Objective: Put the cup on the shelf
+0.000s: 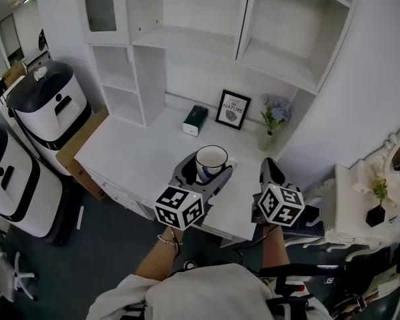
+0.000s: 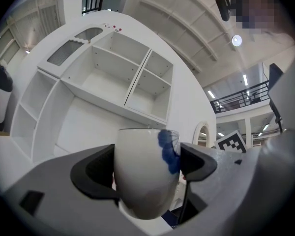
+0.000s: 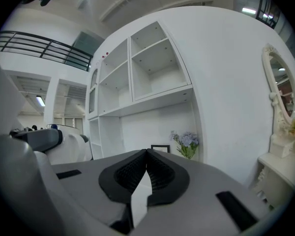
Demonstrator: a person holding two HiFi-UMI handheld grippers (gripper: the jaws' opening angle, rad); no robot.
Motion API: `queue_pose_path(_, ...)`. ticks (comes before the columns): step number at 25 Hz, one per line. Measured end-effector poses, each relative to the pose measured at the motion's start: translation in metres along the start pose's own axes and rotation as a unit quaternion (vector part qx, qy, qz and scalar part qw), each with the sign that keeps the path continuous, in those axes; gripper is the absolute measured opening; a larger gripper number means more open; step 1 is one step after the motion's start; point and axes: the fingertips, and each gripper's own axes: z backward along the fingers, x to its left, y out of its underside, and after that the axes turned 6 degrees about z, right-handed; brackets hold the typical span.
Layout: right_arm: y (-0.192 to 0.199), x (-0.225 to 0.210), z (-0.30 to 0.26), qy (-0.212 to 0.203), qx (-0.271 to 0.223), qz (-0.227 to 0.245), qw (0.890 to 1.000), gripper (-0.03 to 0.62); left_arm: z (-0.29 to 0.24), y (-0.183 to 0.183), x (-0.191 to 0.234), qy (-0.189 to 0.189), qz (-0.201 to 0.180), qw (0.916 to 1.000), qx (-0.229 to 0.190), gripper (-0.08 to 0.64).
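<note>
A white cup (image 1: pixel 211 162) with a dark rim and a blue mark sits upright between the jaws of my left gripper (image 1: pixel 208 168), which is shut on it and holds it above the white desk (image 1: pixel 140 159). In the left gripper view the cup (image 2: pixel 145 173) fills the gap between the two dark pads, with the white shelf unit (image 2: pixel 123 77) beyond it. My right gripper (image 1: pixel 269 170) hangs to the right of the cup, shut with nothing in it; its tips (image 3: pixel 146 154) meet. The shelf unit (image 1: pixel 273 59) rises behind the desk with empty compartments.
On the desk stand a framed picture (image 1: pixel 233 109), a small green box (image 1: pixel 195 120) and a vase of flowers (image 1: pixel 272 120). White machines (image 1: pixel 50 105) stand at the left. A white side cabinet with a small plant (image 1: pixel 379 199) is at the right.
</note>
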Motion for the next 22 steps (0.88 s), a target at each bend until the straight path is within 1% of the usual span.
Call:
queue_pose_path(5, 0.003, -0.012, -0.005, 0.012, 0.007, 0.004, 1.000, 0.021, -0.009, 0.009, 0.003, 0.005, 0.008, 0.9999, 0.006, 0.393)
queue_pose_path(10, 0.001, -0.017, -0.021, 0.009, 0.006, 0.004, 1.000, 0.021, -0.022, 0.014, 0.010, 0.004, 0.008, 0.9998, 0.016, 0.393)
queue_pose_path(14, -0.011, -0.019, -0.041, 0.004, -0.006, 0.003, 1.000, 0.021, -0.037, 0.006, 0.018, 0.003, -0.004, 0.9998, 0.018, 0.393)
queue_pose_path(18, -0.026, -0.028, -0.057, 0.010, -0.021, 0.005, 1.000, 0.021, -0.055, -0.008, 0.024, 0.006, -0.018, 0.9997, 0.014, 0.393)
queue_pose_path(22, -0.028, -0.039, -0.070, 0.015, -0.026, -0.002, 1.000, 0.021, -0.071, -0.010, 0.028, 0.011, -0.024, 0.9995, 0.017, 0.393)
